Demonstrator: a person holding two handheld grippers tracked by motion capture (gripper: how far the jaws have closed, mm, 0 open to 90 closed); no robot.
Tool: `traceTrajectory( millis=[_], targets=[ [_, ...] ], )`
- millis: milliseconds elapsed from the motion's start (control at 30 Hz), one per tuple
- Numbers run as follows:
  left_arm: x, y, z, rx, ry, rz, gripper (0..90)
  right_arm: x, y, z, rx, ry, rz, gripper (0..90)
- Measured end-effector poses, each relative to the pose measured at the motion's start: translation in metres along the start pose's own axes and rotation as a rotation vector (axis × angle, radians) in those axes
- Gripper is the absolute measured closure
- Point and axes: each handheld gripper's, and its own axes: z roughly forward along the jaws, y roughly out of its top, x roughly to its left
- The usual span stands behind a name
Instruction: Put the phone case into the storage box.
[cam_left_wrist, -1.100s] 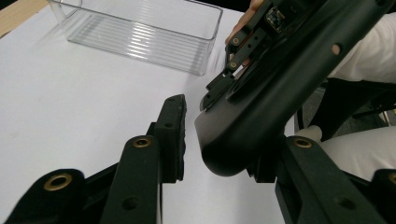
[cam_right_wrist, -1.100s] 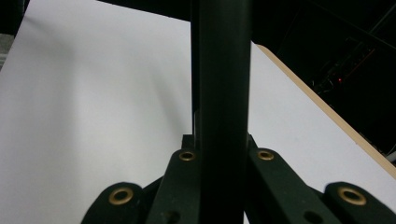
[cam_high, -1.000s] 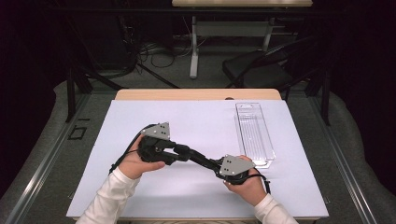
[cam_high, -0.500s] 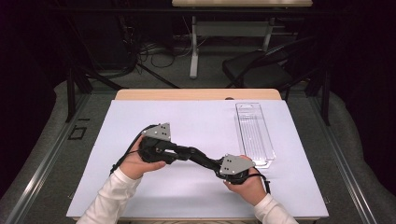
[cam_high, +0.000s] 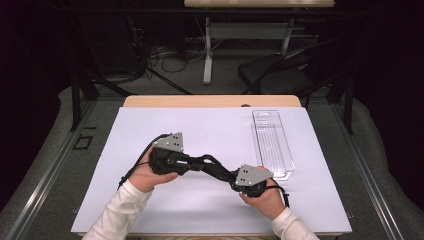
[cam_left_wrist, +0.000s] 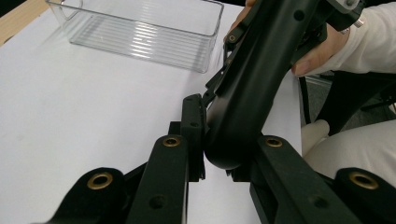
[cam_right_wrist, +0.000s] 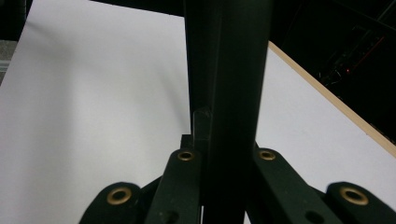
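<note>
Your left gripper (cam_high: 196, 163) and right gripper (cam_high: 226, 176) both clamp a black curved object (cam_left_wrist: 252, 88), held between them above the white mat (cam_high: 210, 130). The left jaws have just been closing onto its rounded end. What the object is stays hard to tell; your hands hide its ends. The clear tray (cam_high: 272, 142) sits just beside your right hand (cam_high: 265, 197).

The high view looks forward and down from above the person's near side, taking in the whole white table (cam_high: 150, 130). The left gripper view sits low and close, facing right toward the clear tray (cam_left_wrist: 140, 32), which the high view shares (cam_high: 272, 142). The right gripper view faces left across the table (cam_right_wrist: 84, 93), very near.
</note>
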Motion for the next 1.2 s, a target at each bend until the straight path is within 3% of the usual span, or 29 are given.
traceTrajectory(
  millis=[633, 1200],
  targets=[
    [0.0043, -0.0024, 0.0009, -0.001, -0.023, 0.011, 81.3, -0.0003, -0.0008, 0.0006, 0.006, -0.001, 0.019, 82.4],
    [0.0092, -0.0064, 0.0024, 0.005, -0.042, -0.086, 81.6, 0.0004, -0.0007, 0.0027, 0.006, -0.013, 0.035, 70.0]
  ],
)
